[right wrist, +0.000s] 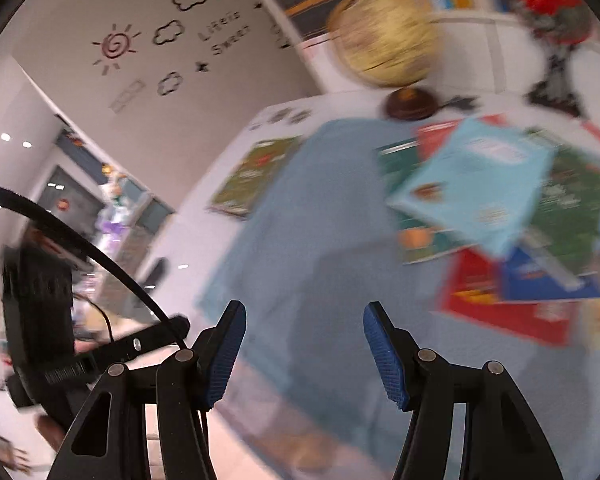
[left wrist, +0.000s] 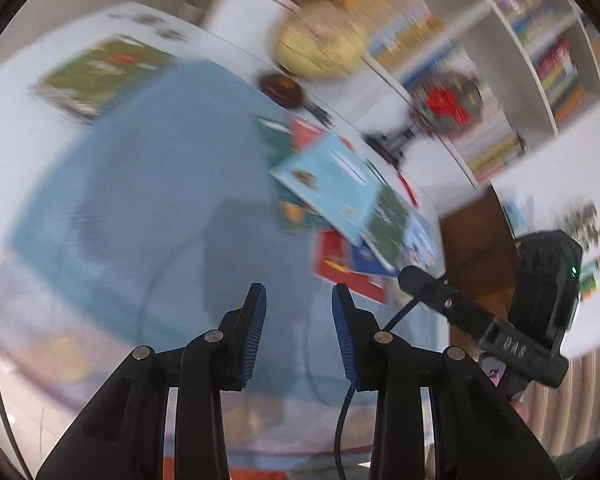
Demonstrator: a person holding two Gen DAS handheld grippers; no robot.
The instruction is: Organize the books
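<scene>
Both my pairs of fingers hang spread and empty, left gripper (left wrist: 299, 308) narrower, right gripper (right wrist: 305, 326) wider. Jumbled books (right wrist: 496, 208) lie ahead on the blue cloth (right wrist: 300, 220) over the tabletop (left wrist: 8, 120); one green book (left wrist: 100, 72) sits apart. I judge I'm between pickups; next, reach the top light-blue book (left wrist: 332, 184).

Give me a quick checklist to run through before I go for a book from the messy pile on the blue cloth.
1. Left gripper empty: ok, nothing between its fingers.
2. Right gripper empty: ok, fingers apart and wider than the left's.
3. Light blue book reachable: ok, it lies on top of the pile, uncovered.
4. Blue cloth bare between the grippers and the pile: ok.
5. Green book lying apart on the far side: ok, alone on the white table.
6. Globe clear of the pile: cannot tell, the views are blurred; its base stands close behind the books.
</scene>
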